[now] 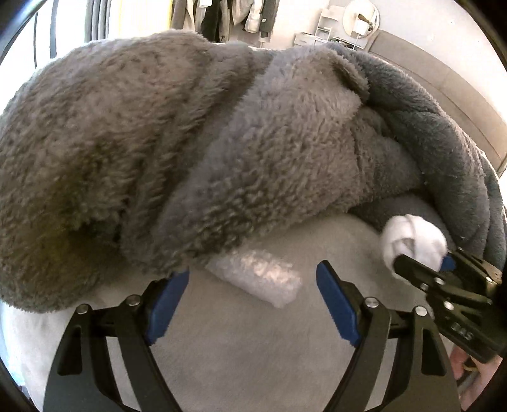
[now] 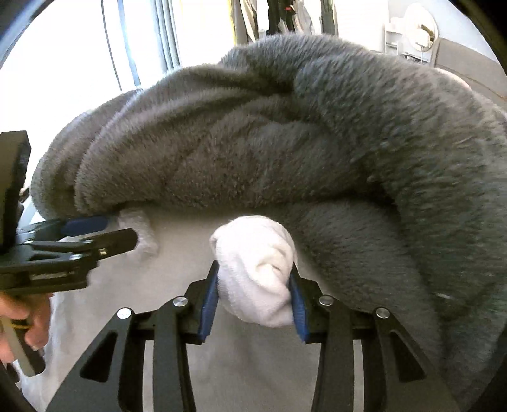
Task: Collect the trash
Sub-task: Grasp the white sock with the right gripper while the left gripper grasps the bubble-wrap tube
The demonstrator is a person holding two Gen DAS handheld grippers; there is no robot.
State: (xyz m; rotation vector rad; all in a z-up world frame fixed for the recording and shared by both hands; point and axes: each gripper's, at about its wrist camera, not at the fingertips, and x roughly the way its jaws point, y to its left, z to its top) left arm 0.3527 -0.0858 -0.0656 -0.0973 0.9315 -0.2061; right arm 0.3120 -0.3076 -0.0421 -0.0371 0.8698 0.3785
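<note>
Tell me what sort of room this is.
Most likely a bedroom: a thick grey fleece blanket is heaped on a pale sheet, clothes hang along the far wall, and a round mirror stands on a shelf behind.

The fleece blanket [image 1: 196, 133] is heaped on the bed sheet [image 1: 240, 348]; a plastic wrapper [image 1: 259, 279] lies partly under its near edge — a rolled sock [image 1: 412, 241] to the right.

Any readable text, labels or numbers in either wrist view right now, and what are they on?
Only one marking: pale embossed characters on the body of the right claw as seen from the left wrist view, too blurred and angled to read.
Nothing printed shows on the white sock, the bubble wrap piece or the grey blanket.
</note>
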